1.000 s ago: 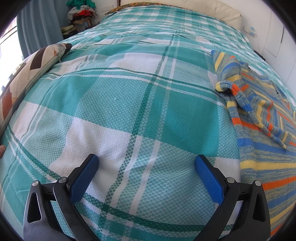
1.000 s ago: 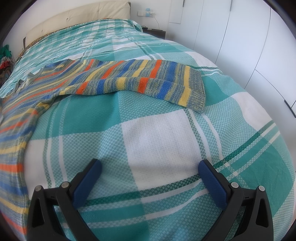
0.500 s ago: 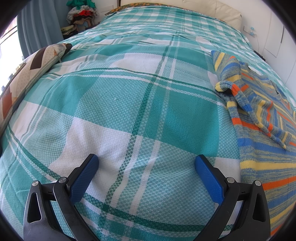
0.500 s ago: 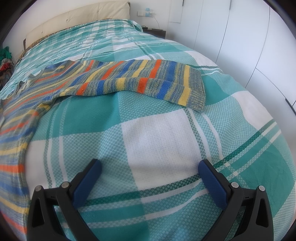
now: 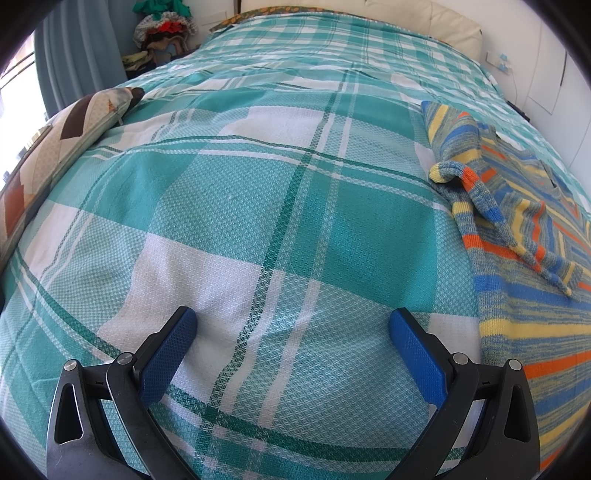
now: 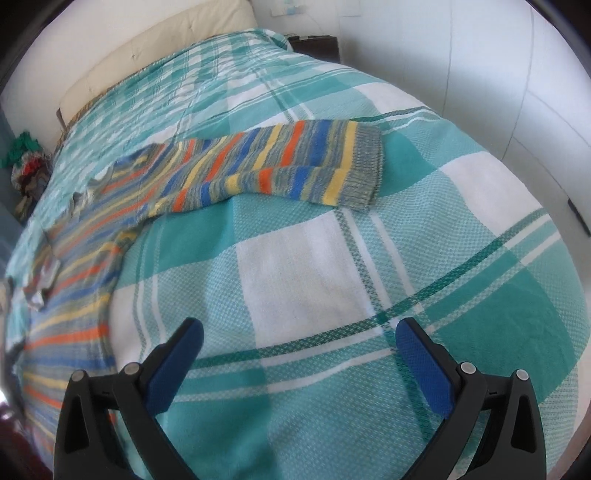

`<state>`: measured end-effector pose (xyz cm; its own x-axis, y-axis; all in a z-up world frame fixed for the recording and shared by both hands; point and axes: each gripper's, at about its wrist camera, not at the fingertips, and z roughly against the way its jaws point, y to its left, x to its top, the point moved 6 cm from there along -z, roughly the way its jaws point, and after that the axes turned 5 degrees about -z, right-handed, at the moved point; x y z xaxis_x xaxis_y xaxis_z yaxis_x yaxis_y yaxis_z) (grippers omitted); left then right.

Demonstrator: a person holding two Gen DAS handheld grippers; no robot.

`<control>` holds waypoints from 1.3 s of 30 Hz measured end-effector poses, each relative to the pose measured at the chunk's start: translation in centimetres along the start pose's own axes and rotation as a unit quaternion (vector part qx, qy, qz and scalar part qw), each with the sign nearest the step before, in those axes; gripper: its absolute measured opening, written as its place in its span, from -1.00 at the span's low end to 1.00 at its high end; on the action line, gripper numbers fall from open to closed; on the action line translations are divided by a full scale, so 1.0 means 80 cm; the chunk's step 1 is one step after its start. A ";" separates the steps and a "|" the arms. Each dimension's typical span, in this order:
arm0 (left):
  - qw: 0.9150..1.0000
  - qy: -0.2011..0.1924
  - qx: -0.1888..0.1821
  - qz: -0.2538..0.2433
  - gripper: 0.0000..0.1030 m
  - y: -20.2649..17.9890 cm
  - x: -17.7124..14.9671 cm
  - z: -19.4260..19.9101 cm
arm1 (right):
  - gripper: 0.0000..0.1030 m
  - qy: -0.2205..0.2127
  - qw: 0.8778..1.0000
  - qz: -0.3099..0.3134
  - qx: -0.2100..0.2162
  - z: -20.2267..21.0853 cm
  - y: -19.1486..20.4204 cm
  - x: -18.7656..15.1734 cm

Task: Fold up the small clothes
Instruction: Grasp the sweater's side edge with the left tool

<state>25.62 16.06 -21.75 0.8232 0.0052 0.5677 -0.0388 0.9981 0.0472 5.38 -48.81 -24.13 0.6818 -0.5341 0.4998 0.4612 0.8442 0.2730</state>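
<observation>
Nearest the lens, L wrist view: left hand-held gripper (image 5: 293, 325), blue pads (image 5: 168, 352) spread wide apart, nothing between them. Hovers over bare teal/white plaid bedspread (image 5: 236, 206); contact w/ the cloth can't be judged. Just to its right, hem area of striped knit sweater (image 5: 524, 221) (blue/orange/yellow/grey) lies flat on the bed, apart from the pads. One sleeve (image 5: 476, 192) is folded back across the sweater body, cuff end pointing toward the near right. Left edge: patterned cushion (image 5: 70, 136) (beige/brown/rust) on the bed's side. Far left corner: pile of mixed clothes (image 5: 164, 29) beside the bed, grey-blue curtain (image 5: 74, 62) next to it. Far end: cream headboard (image 5: 424, 14).

R wrist view, near: right hand-held gripper (image 6: 299, 334), pads likewise wide apart and empty, over plaid bedspread (image 6: 306, 258). Sweater body (image 6: 70, 295) runs along the left side, somewhat blurred. Mid-distance: other sleeve (image 6: 280, 166) stretched out flat to the right, ribbed grey cuff (image 6: 365, 166) at its end, well apart from the pads. Neck area of sweater toward far left, detail too soft to read. Farther: headboard (image 6: 155, 51), dark nightstand (image 6: 316, 44), white wardrobe doors (image 6: 517, 74) along the right.
</observation>
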 end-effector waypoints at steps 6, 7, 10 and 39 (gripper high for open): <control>1.000 0.002 0.002 -0.001 0.99 -0.001 0.002 0.001 | 0.95 0.008 0.997 -0.009 0.076 0.029 0.019 0.000; 1.000 0.004 0.003 -0.001 0.99 -0.001 0.003 0.000 | 0.95 0.005 0.997 0.000 0.081 0.031 0.027 -0.004; 1.000 0.004 0.000 0.008 0.99 0.000 0.004 -0.002 | 0.95 -0.006 0.996 0.019 0.086 0.032 0.040 -0.024; 0.950 0.005 -0.184 -0.252 -0.90 -0.249 0.097 0.057 | 0.95 -0.027 0.995 0.014 0.094 0.032 0.045 -0.041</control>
<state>30.19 -4.04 -14.49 0.6903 -0.4799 0.5415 0.5607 0.8278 0.0189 3.37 -43.92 -22.66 0.6580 -0.5122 0.5519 0.3251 0.8544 0.4054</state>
